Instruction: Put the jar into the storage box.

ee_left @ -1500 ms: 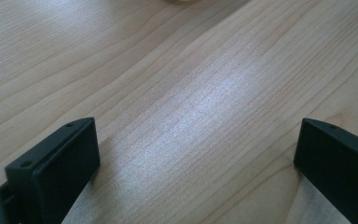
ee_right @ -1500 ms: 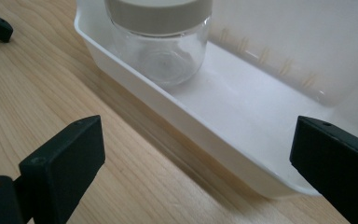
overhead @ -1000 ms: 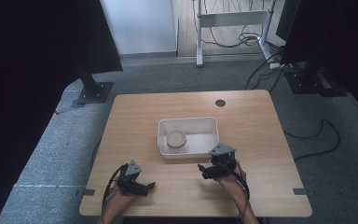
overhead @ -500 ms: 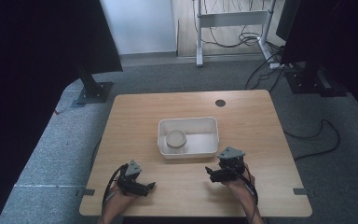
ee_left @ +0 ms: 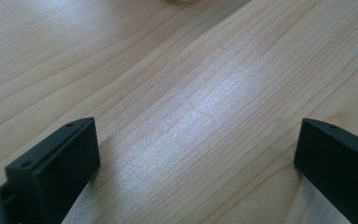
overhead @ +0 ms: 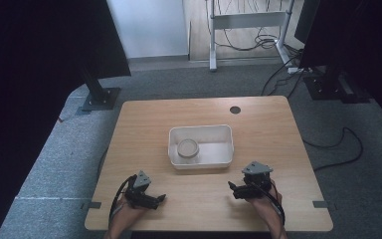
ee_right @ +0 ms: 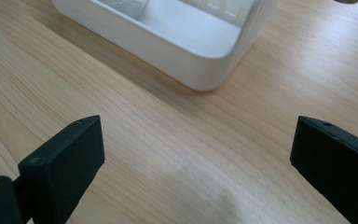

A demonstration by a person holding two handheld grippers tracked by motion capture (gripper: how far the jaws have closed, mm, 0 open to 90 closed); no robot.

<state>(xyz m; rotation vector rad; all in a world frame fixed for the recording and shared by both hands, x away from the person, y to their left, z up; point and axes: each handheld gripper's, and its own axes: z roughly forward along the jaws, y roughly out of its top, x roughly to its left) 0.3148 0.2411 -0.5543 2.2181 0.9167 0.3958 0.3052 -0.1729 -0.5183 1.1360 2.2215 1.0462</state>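
L gripper, R gripper open, near tray

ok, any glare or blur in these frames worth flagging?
Left gripper view: a broad pale sheen on the light wooden table, jaws soft at the edges. Right gripper view: the white rectangular plastic tray is sharp. High view: dark surroundings, the table evenly lit.

White bin set mid-table, only obstacle; round container held in its left half. Bare wood left between left gripper and right gripper, jaws spread wide
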